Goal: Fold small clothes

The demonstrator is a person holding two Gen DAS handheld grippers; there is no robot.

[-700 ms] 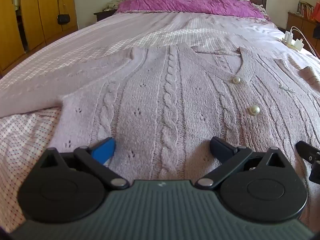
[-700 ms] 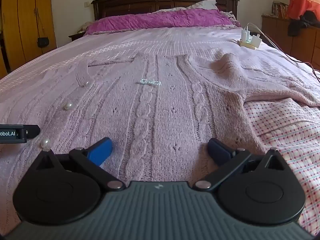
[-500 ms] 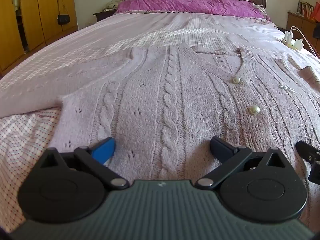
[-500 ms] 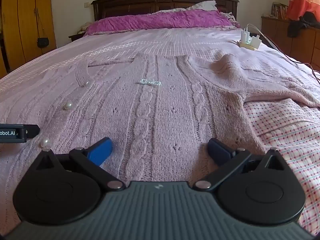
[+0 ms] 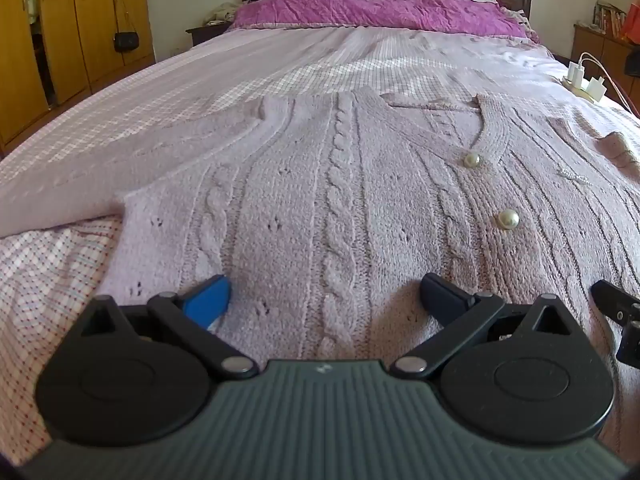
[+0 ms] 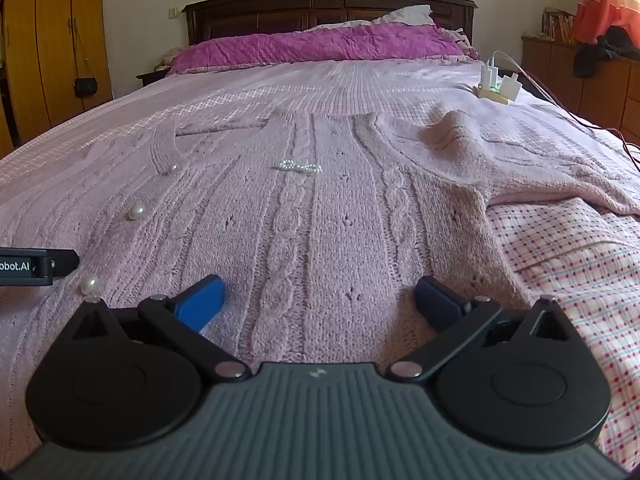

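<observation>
Cardigan (image 5: 344,208): a pale lilac cable-knit one, spread flat and front side up on the bed, filling the middle of both views.
Long axis: runs from the hem at the bottom of the frame, by the tools, up to the V-neck in the upper middle; the neck points toward the headboard.
Cables: the knitted ropes run up the frame along that same axis.
Sleeves: in the left wrist view one sleeve (image 5: 120,168) stretches out to the left edge; in the right wrist view the other (image 6: 520,160) lies out to the right, rumpled with a raised fold.
Pearl buttons (image 5: 508,219): a row along the front band, right of centre in the left view and at the left in the right view.
Bead trim (image 6: 301,167): a small sparkling bow on the chest, upper middle of the right view.
Left tool (image 5: 324,296): fingers spread as wide as they go, nothing between them but knit near the hem; whether the tips touch the fabric cannot be told.
Right tool (image 6: 318,300): likewise spread wide, holding nothing, low over the hem on the cardigan's other half.
Bedsheet (image 6: 568,264): checked, bare at the lower right of the right view.
Pillow (image 5: 376,12): magenta, at the top under the dark headboard.
Chargers (image 6: 498,84): white plugs with cables, upper right on the bed.
Against the earlier frames: cardigan and both tools sit where they were, the fingers equally wide.
</observation>
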